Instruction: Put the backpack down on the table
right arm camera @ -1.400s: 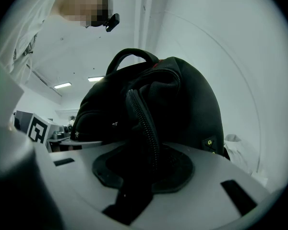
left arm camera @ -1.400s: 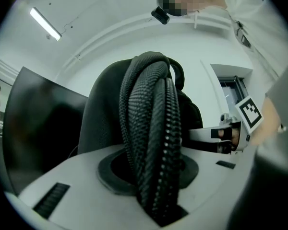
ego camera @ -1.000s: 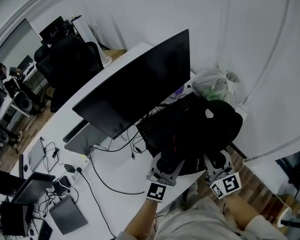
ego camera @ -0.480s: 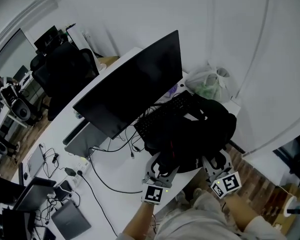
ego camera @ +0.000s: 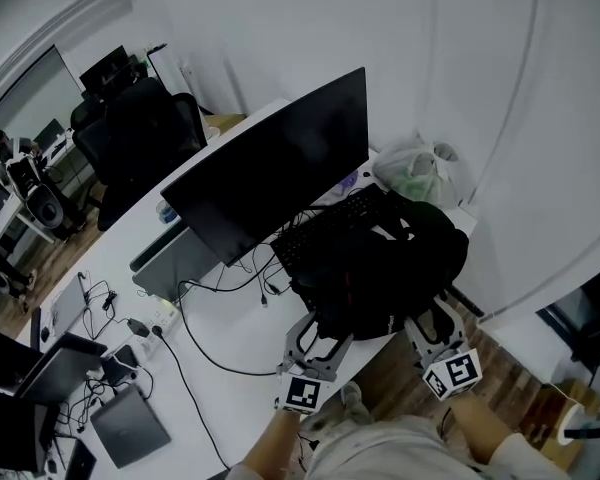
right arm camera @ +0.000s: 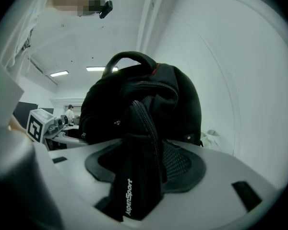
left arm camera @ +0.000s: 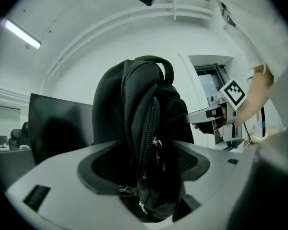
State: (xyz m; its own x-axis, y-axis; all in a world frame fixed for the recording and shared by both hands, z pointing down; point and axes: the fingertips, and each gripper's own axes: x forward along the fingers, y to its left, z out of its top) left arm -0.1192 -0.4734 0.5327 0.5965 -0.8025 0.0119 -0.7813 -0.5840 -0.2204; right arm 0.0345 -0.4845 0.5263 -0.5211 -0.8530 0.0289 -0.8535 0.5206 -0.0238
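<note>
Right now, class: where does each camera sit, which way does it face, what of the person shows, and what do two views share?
Head view: on the head, steeply down at white table, black fabric backpack, left gripper, right gripper; forearms show.
Left gripper view: on that gripper, level along jaws just opening, backpack fabric loose between; right forearm shows.
Right gripper view: likewise, jaws just opening round backpack fabric; white shirt shows.
Both gripper views share the backpack.

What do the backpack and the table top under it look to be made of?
Backpack: black woven synthetic fabric, probably nylon or polyester, matte; the zipper tracks, fine weave texture and soft folds suggest it. Table: white, smooth, hard top, likely laminate or painted board; even surface, no grain visible. What lies under that surface cannot be told.
</note>
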